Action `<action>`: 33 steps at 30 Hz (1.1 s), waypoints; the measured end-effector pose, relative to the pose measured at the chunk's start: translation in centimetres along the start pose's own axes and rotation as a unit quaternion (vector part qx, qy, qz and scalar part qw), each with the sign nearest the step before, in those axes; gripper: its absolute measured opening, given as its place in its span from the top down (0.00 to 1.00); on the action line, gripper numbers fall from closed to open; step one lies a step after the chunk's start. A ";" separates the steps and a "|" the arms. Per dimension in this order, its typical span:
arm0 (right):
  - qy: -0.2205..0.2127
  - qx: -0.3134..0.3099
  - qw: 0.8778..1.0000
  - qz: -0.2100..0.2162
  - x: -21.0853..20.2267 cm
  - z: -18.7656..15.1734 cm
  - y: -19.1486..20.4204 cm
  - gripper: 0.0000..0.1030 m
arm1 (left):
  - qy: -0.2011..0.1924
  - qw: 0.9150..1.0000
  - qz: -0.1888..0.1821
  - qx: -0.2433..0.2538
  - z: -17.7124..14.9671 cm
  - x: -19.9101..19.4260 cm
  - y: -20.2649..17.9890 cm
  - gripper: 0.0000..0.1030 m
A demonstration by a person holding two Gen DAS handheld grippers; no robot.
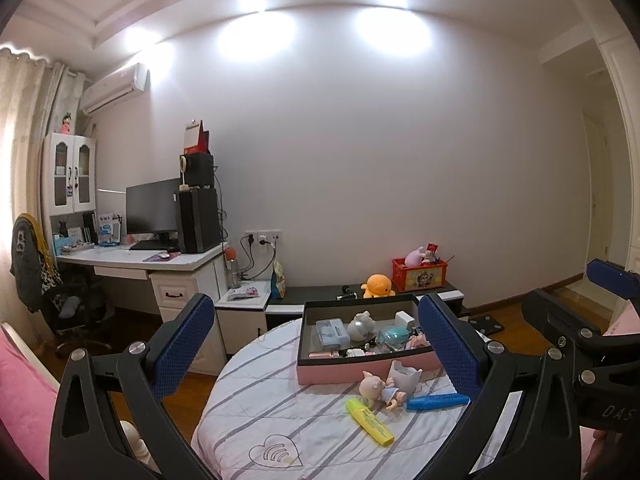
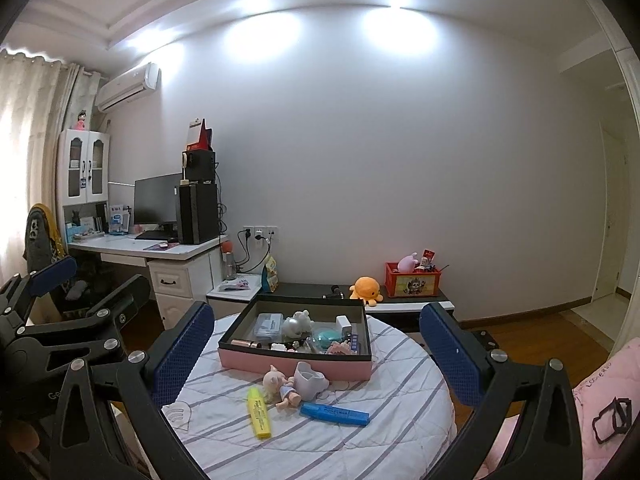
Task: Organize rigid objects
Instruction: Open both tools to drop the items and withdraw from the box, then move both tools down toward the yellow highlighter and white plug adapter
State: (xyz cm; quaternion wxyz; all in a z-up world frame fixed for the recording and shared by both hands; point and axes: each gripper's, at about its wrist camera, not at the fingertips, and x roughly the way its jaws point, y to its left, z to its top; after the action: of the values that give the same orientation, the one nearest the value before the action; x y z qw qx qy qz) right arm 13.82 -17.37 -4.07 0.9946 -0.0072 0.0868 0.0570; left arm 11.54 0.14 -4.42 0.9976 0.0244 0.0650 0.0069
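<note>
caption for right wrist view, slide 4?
Open right gripper faces pink box of trinkets; doll, yellow highlighter and blue highlighter lie loose outside.

Pink box (image 2: 294, 364) holds trinkets – before it lie pig doll (image 2: 282, 388), white cup (image 2: 310, 380), yellow highlighter (image 2: 259, 412), blue highlighter (image 2: 334, 414).

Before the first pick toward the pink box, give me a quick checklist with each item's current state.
1. Left gripper open and empty: ok, blue pads spread wide.
2. Right gripper open and empty: ok.
3. Loose items reachable on the striped table: ok; yellow highlighter, blue highlighter, pig doll and white cup lie in front of the box.
4. Pink box open with room: ok, no lid on it, though partly filled.
5. Doll and cup separable: cannot tell; they lie against each other.
6. Both grippers clear of each other: ok, apart at either side.
</note>
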 end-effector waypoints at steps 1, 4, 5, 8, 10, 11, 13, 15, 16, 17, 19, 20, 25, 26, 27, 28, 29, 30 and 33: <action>0.002 0.001 1.000 0.000 0.1 -0.1 -0.1 0.00 | 0.002 1.000 -0.001 0.001 -0.1 0.2 -0.1 0.00; 0.010 0.003 1.000 -0.001 0.7 -0.6 -0.3 0.00 | 0.013 1.000 -0.004 0.004 -0.4 1.2 -0.4 0.00; 0.016 0.004 1.000 0.000 1.1 -0.8 -0.4 0.00 | 0.018 1.000 -0.006 0.005 -0.6 1.6 -0.4 0.00; 0.036 0.008 0.999 0.003 2.5 -1.8 -0.9 0.00 | 0.049 0.998 -0.025 0.002 -1.8 3.6 -0.7 0.00; 0.054 0.007 0.998 -0.002 3.7 -2.7 -1.3 0.00 | 0.080 0.996 -0.042 -0.002 -2.8 5.3 -0.9 0.00; 0.068 0.007 0.998 -0.005 4.5 -3.3 -1.6 0.00 | 0.100 0.994 -0.051 -0.006 -3.6 6.3 -0.9 0.00; 0.091 0.013 0.996 -0.006 6.0 -4.5 -2.3 0.00 | 0.138 0.989 -0.056 -0.010 -5.1 8.2 -1.2 0.00; 0.115 0.020 0.993 -0.010 7.5 -5.7 -3.2 0.00 | 0.170 0.984 -0.053 -0.008 -7.0 10.1 -1.6 0.00; 0.128 0.024 0.991 -0.012 8.3 -6.5 -3.6 0.00 | 0.191 0.980 -0.050 -0.005 -8.0 11.3 -2.0 0.00; 0.140 0.028 0.990 -0.015 9.0 -7.2 -4.2 0.00 | 0.205 0.977 -0.049 -0.001 -8.9 12.0 -2.3 0.00; 0.162 0.035 0.986 -0.019 10.4 -8.5 -5.2 0.00 | 0.231 0.972 -0.048 0.003 -10.5 13.6 -3.0 0.00; 0.174 0.039 0.984 -0.022 11.1 -9.2 -5.7 0.00 | 0.251 0.967 -0.047 0.008 -11.5 14.7 -3.5 0.00; 0.220 0.056 0.974 -0.028 13.8 -11.9 -7.6 0.00 | 0.312 0.949 -0.049 0.011 -15.4 18.3 -5.2 0.00; 0.227 0.057 0.972 -0.028 14.2 -12.4 -7.9 0.00 | 0.319 0.947 -0.045 0.013 -15.9 18.7 -5.3 0.00; 0.232 0.058 0.970 -0.028 14.6 -12.7 -8.1 0.00 | 0.326 0.944 -0.038 0.016 -16.3 19.3 -5.3 0.00; 0.239 0.058 0.969 -0.028 15.0 -13.1 -8.3 0.00 | 0.330 0.943 -0.031 0.019 -16.6 19.7 -5.2 0.00; 0.244 0.059 0.968 -0.028 15.3 -13.4 -8.4 0.00 | 0.341 0.940 -0.020 0.025 -17.0 20.3 -5.0 0.00; 0.248 0.060 0.967 -0.027 15.7 -13.6 -8.5 0.00 | 0.349 0.937 -0.016 0.029 -17.3 20.7 -4.9 0.00; 0.257 0.060 0.964 -0.023 16.9 -14.1 -8.5 0.00 | 0.364 0.931 -0.016 0.019 -17.9 21.7 -3.7 0.00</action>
State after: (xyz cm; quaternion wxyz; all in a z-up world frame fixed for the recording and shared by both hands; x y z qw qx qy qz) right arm 28.91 -24.29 -20.82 0.9384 0.0356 0.3428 0.0247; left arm 30.77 -2.32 -25.16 0.9048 0.0379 0.4242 -0.0015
